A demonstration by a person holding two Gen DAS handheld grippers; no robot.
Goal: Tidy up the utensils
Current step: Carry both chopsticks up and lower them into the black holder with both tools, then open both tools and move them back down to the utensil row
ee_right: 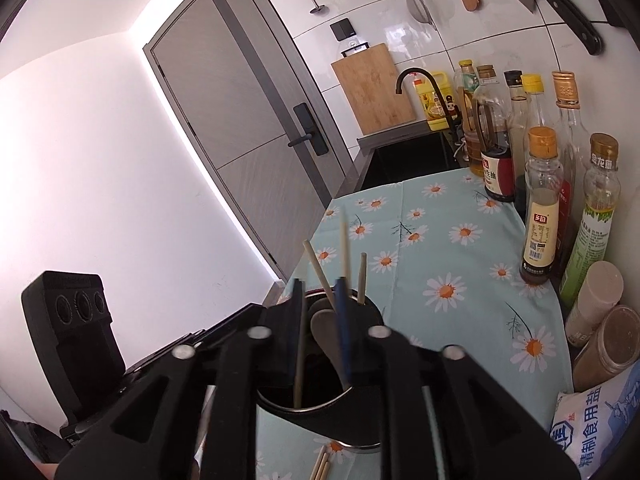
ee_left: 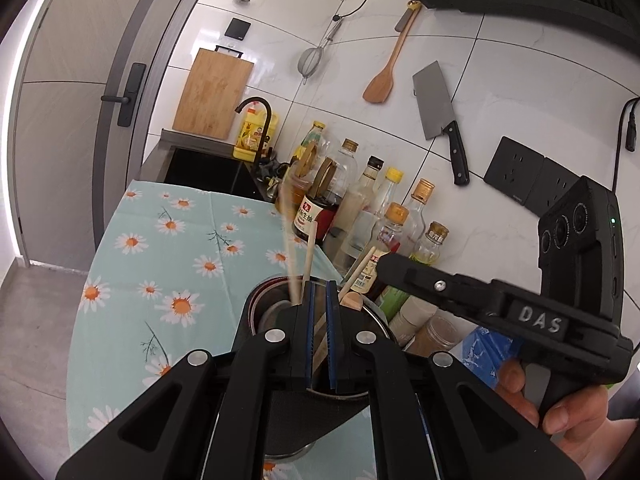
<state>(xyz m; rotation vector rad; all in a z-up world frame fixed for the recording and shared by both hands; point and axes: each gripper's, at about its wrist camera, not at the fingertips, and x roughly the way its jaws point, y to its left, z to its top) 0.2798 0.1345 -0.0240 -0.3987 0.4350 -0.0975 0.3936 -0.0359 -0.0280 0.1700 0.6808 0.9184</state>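
A dark round utensil holder (ee_right: 320, 408) stands on the daisy tablecloth, with several wooden chopsticks (ee_right: 320, 272) and a wooden spoon (ee_right: 326, 328) standing in it. It also shows in the left wrist view (ee_left: 272, 312). My left gripper (ee_left: 319, 288) is over the holder's mouth, jaws narrowly apart, with a chopstick (ee_left: 320, 336) lying between the blue pads. One blurred chopstick (ee_left: 289, 248) stands just left of it. My right gripper (ee_right: 318, 292) is open above the holder, its fingers astride the chopsticks. Several loose chopsticks (ee_right: 322, 466) lie on the cloth in front of the holder.
Bottles of oil and sauce (ee_right: 540, 208) line the tiled wall on the right, with jars (ee_right: 608, 344) and a salt bag (ee_right: 592, 432). A black sink (ee_left: 200, 168) and tap lie beyond the cloth. A cleaver (ee_left: 438, 112), spatula and strainer hang on the wall.
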